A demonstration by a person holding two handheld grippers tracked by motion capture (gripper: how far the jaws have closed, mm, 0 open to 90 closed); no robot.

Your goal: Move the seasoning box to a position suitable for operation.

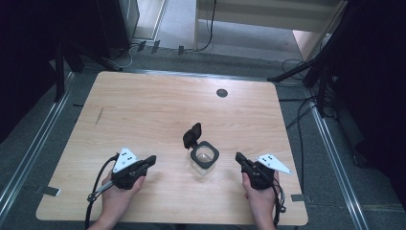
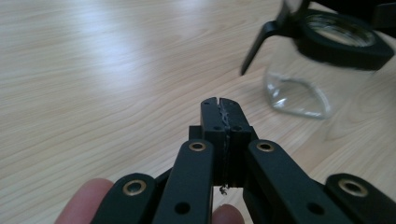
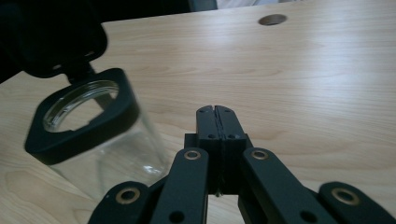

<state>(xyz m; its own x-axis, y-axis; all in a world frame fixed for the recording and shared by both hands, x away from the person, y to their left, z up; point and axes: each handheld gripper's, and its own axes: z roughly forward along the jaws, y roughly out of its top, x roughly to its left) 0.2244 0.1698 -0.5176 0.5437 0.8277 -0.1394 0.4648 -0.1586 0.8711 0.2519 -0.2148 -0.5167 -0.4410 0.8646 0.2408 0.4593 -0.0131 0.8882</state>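
A clear glass jar (image 1: 205, 157) with a black square collar stands upright near the middle of the wooden table (image 1: 143, 105); its hinged black lid (image 1: 192, 134) is flipped open and leans back. The jar looks empty. My left gripper (image 1: 152, 159) rests to the jar's left, jaws pressed together with nothing between them, and the jar (image 2: 322, 60) sits ahead to the right of that gripper (image 2: 219, 103). My right gripper (image 1: 238, 157) lies to the jar's right, also shut and empty. From this gripper (image 3: 215, 112) the jar (image 3: 88, 130) and lid (image 3: 56, 42) are close on the left.
A round grommet hole (image 1: 221, 93) sits near the table's far edge, also visible as the hole (image 3: 272, 19) ahead of the right gripper. Cables (image 1: 297, 115) run over the floor right of the table. Dark stands and curtains flank both sides.
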